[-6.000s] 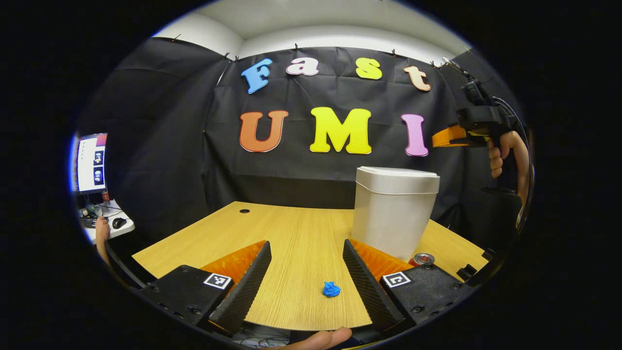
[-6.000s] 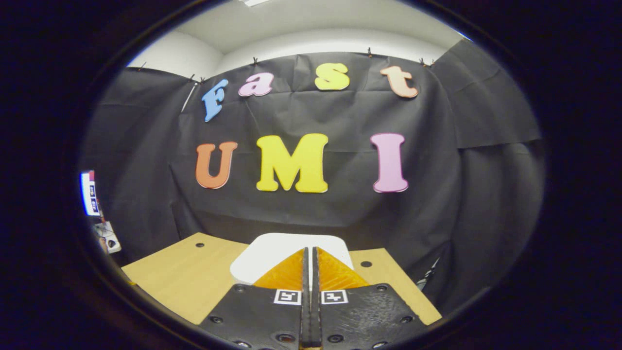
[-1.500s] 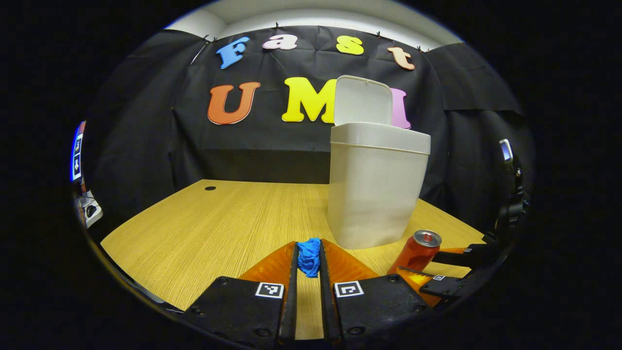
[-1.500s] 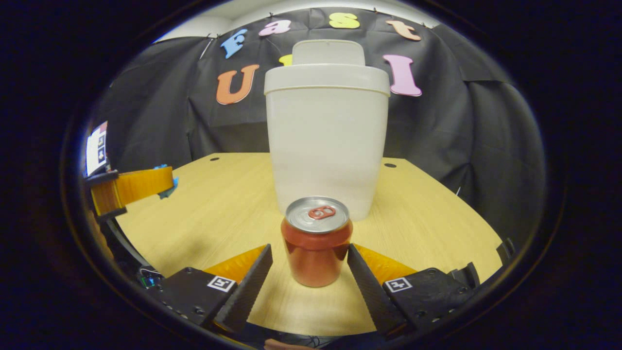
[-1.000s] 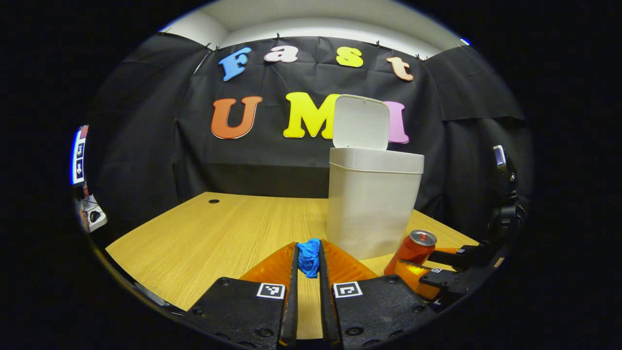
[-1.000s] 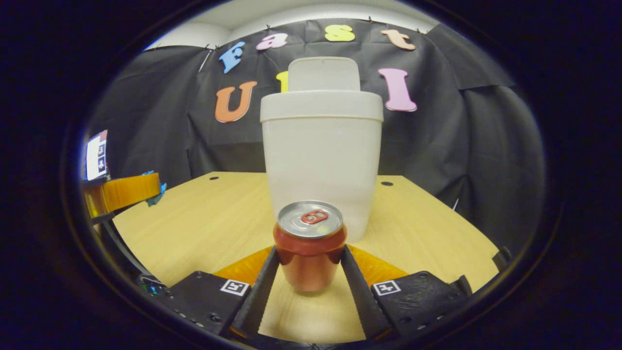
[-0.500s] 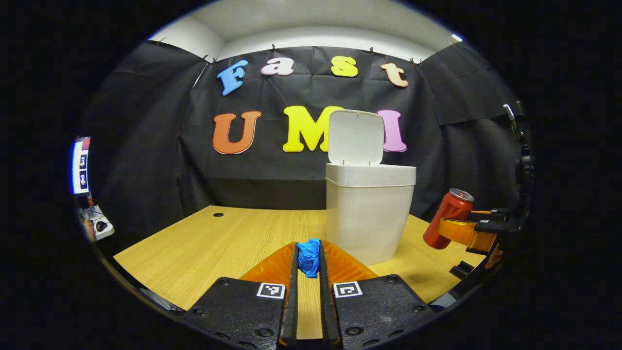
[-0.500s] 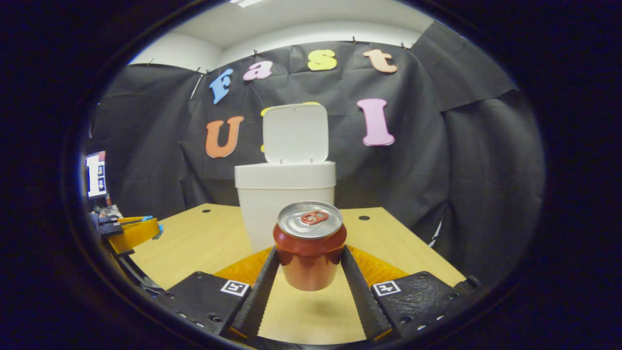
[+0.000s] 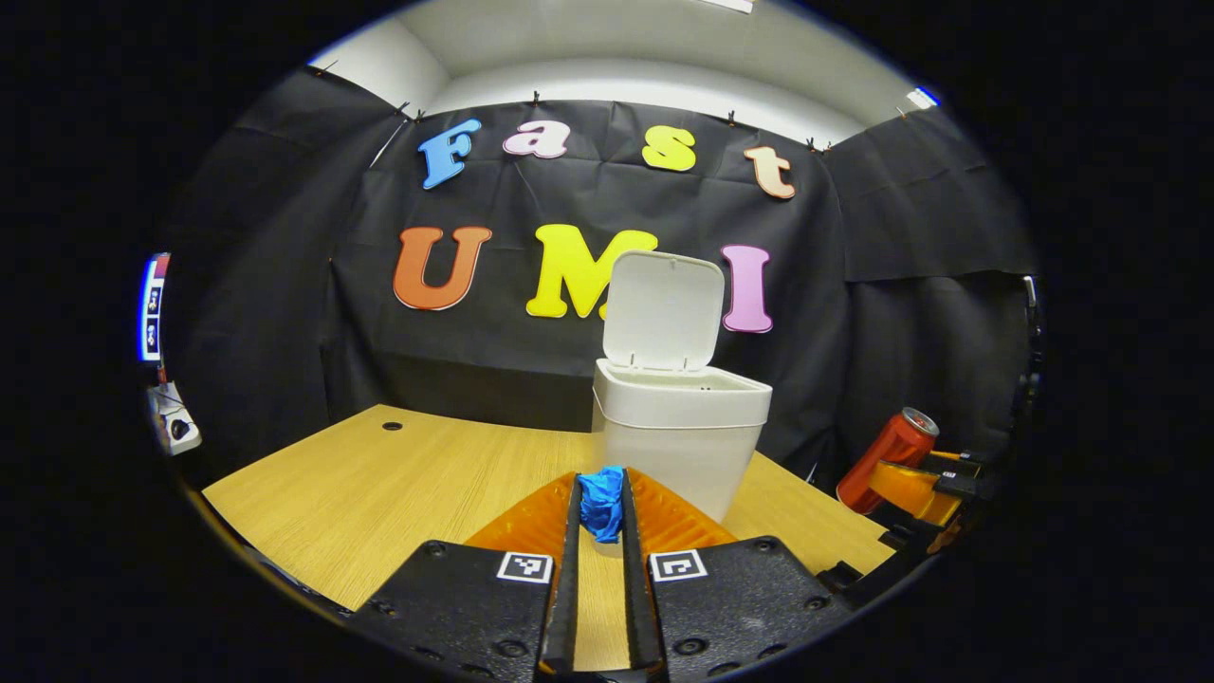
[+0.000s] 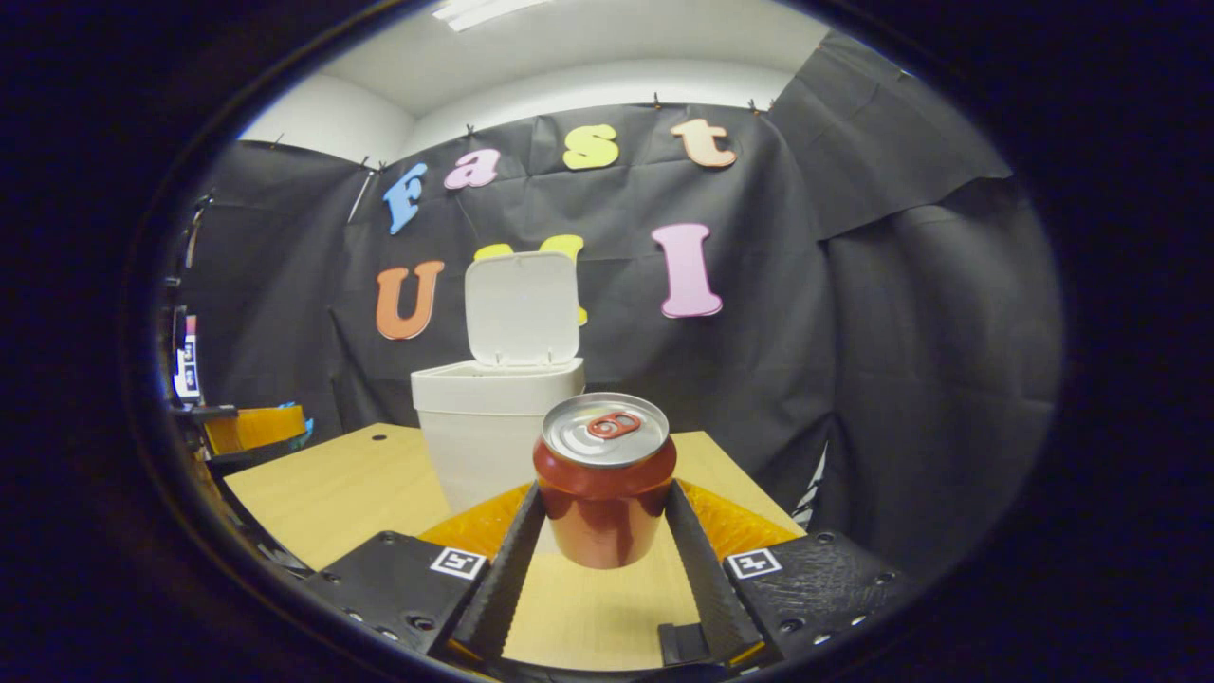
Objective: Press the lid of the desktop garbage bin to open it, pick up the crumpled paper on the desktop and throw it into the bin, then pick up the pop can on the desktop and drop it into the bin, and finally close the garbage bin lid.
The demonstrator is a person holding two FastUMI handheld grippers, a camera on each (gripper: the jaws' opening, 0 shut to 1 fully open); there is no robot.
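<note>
Left hand-held gripper [image 9: 599, 507]: closed on the crumpled paper [image 9: 601, 501], carried above the counter [image 9: 379, 479].
Right hand-held gripper [image 10: 602, 517]: clamped on the pop can [image 10: 604, 479]; lifted since 1.0 s ago.
Bin [image 9: 678, 432]: 12 o'clock, lid [image 9: 664, 308] raised.
Implication: both drops pending.

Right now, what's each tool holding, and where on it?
Left tool: blue crumpled paper, pinched at its sides near the fingertips. Right tool: pop can, upright, gripped across its lower body.

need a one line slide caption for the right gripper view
Right gripper shut on the red pop can, lifted above the wooden desk, with the white bin open-lidded behind it.
</note>
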